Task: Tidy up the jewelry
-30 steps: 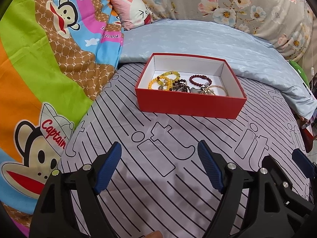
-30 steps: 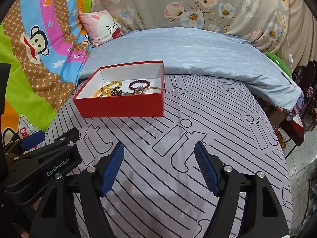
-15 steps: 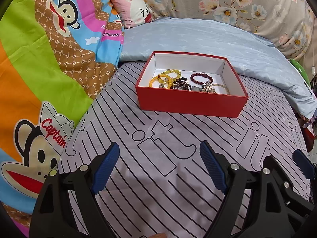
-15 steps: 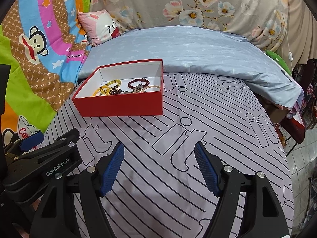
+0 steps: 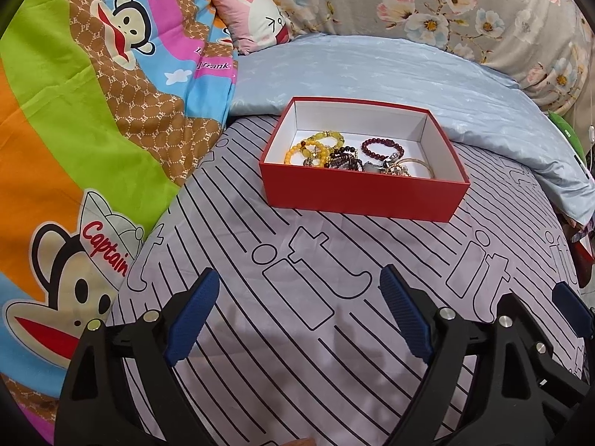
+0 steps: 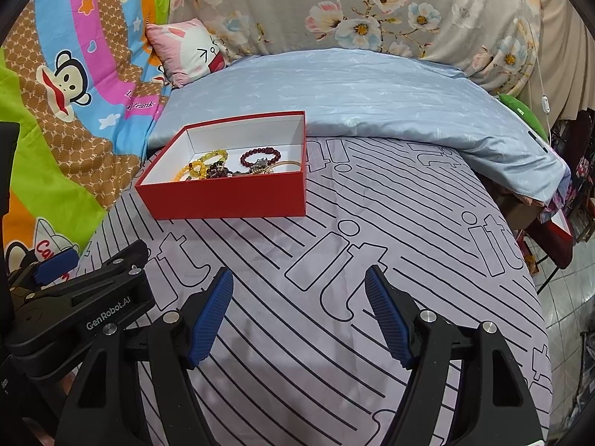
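Observation:
A red box with a white inside sits on the striped bed sheet. It holds several bracelets: yellow bead bracelets, a dark red bead bracelet, a dark one and a thin gold bangle. The box also shows in the right wrist view. My left gripper is open and empty, well short of the box. My right gripper is open and empty, nearer than the box and to its right. The left gripper's body shows at the lower left of the right wrist view.
A folded light blue quilt lies behind the box. A colourful monkey-print blanket rises on the left. A pink bunny pillow and a floral cushion are at the back. The bed edge drops off at the right.
Both grippers have drifted slightly toward the box, staying open. The box and bracelets have not moved.

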Motion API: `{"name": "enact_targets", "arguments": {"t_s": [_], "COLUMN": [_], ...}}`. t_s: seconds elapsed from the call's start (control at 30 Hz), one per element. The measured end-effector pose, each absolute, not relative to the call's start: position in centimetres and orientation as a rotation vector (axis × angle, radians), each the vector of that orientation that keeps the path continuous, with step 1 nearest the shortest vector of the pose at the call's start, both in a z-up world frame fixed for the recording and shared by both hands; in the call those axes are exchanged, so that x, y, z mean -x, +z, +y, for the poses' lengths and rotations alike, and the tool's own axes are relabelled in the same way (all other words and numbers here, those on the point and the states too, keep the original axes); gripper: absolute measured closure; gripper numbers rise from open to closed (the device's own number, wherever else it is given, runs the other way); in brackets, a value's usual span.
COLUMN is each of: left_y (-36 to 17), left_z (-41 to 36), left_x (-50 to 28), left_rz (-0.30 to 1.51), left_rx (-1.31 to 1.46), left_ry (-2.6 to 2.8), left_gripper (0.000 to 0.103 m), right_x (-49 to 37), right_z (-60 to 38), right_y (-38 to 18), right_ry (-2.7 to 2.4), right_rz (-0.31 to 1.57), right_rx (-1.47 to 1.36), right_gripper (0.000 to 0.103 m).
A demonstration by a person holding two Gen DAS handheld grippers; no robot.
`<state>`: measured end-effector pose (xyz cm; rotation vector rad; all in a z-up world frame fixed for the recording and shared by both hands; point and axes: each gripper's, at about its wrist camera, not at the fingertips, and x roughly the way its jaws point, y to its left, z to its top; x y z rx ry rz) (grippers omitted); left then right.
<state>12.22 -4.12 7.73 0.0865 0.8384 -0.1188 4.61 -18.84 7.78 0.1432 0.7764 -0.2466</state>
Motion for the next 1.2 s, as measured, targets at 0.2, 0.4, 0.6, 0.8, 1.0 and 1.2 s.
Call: {"name": "enact_targets", "arguments": {"t_s": [0.2,0.4,0.6,0.8,1.0,1.2], "left_y": [7.75,7.63,7.72,7.62,7.60,7.49], "left_z": [-4.10,-4.04,-3.99,-4.12,-4.16,-4.09], "left_x": [-12.24,-12.30,-12.05,-12.05,-12.14,-12.33], "left_rz": [0.838,0.848,0.829,0.828,0.824,0.831], "left_rx": [-0.091,-0.081,-0.084,-0.094,-0.091,-0.070], "left_ry": [-0.122,-0.112,-0.095,-0.094,-0.095,-0.095], "left_gripper": [0.018,0.018,0.018,0.019,0.019,0.019], "right_x": [-4.62,-4.59,-4.51,-4.54,-4.68,-4.71], "right_z": [-18.83,-18.77,-18.83,-18.84,-18.73,-18.81], "right_y": [7.80,7.78,7.66,7.44,7.36,7.33], "right_ry": [-0.246,-0.253,-0.262,-0.267,-0.268,-0.268], "right_rz": [0.776,0.773,0.772,0.778,0.779,0.775], "right_rx": [-0.144,-0.123,-0.131,-0.138,-0.134,-0.138], "right_gripper": [0.032,0.032,0.029,0.028,0.028,0.028]}}
